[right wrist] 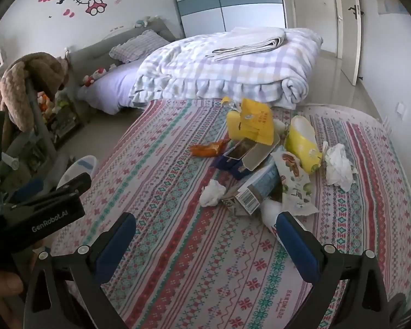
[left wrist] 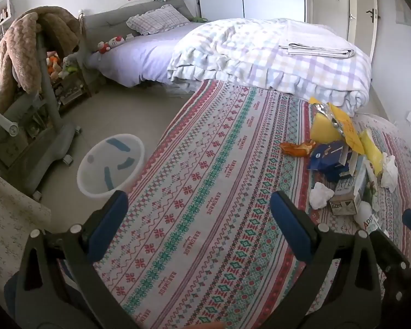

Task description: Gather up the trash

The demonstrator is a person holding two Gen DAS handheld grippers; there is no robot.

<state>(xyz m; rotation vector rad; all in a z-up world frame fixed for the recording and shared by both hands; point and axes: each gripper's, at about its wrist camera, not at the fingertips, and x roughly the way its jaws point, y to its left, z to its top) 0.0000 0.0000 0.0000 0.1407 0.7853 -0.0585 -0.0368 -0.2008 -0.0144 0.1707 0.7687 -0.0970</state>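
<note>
A pile of trash lies on the patterned bedspread (right wrist: pixel 178 246): a yellow bag (right wrist: pixel 256 122), an orange wrapper (right wrist: pixel 208 148), a blue box (right wrist: pixel 238 153), a barcode carton (right wrist: pixel 256 192), a yellow cup (right wrist: pixel 304 142), crumpled tissues (right wrist: pixel 212 189) (right wrist: pixel 338 166). The same pile shows at the right of the left wrist view (left wrist: pixel 342 159). A white bin (left wrist: pixel 111 161) stands on the floor left of the bed. My left gripper (left wrist: pixel 197 211) is open and empty over the bedspread. My right gripper (right wrist: pixel 205 233) is open and empty, just short of the pile.
A folded checked quilt (right wrist: pixel 219 74) with a towel on top lies behind the pile. A wheeled chair draped with a brown blanket (left wrist: pixel 27 52) stands left of the bin. The left gripper's body (right wrist: pixel 41 213) shows at the left of the right wrist view.
</note>
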